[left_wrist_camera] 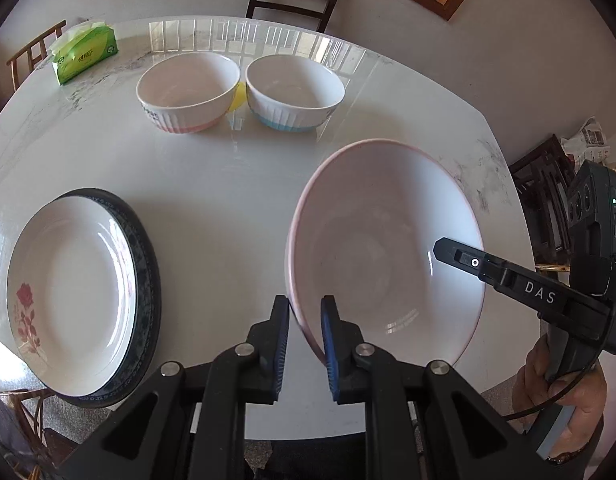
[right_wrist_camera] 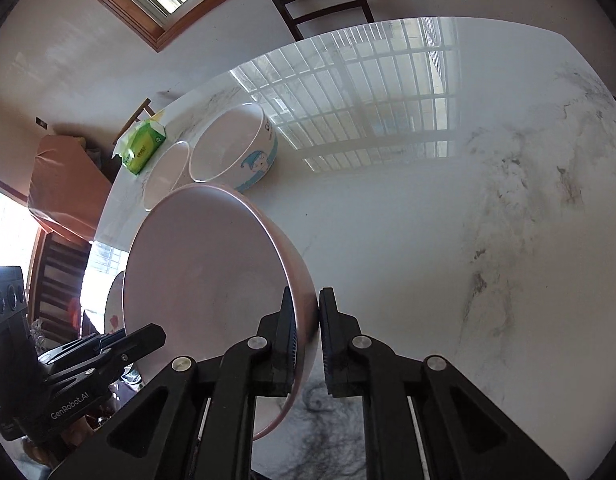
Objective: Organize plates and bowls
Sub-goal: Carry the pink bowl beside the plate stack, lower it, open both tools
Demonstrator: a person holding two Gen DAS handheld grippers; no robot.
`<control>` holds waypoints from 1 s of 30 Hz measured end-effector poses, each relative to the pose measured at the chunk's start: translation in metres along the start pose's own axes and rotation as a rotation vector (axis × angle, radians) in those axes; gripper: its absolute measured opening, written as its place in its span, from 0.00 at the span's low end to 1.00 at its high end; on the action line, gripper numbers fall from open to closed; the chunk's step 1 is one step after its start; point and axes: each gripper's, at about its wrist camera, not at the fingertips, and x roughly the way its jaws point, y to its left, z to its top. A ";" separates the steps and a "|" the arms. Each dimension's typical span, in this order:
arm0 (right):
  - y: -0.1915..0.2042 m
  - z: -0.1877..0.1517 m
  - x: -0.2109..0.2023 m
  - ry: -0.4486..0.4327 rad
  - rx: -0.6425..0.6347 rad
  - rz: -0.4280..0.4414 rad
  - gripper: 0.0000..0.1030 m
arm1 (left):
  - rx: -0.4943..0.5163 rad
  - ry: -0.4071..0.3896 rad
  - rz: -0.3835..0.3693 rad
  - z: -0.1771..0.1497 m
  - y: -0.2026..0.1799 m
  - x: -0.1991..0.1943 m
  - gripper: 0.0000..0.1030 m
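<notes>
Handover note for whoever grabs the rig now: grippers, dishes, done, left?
Left gripper: shut on the near rim of the large pink bowl, which is tilted above the table.
Right gripper: shut on the same bowl's opposite rim.
Dishes: rose plate stacked on the dark-rimmed plate at left; pink-base bowl and blue-base bowl side by side at the far edge.
Done: plates stacked.
Left: set the large bowl down; probably group or nest the bowls.
</notes>
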 end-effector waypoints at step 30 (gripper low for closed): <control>0.075 -0.075 0.049 0.152 -0.054 -0.017 0.14 | -0.035 -0.057 0.068 -0.051 0.053 -0.012 0.21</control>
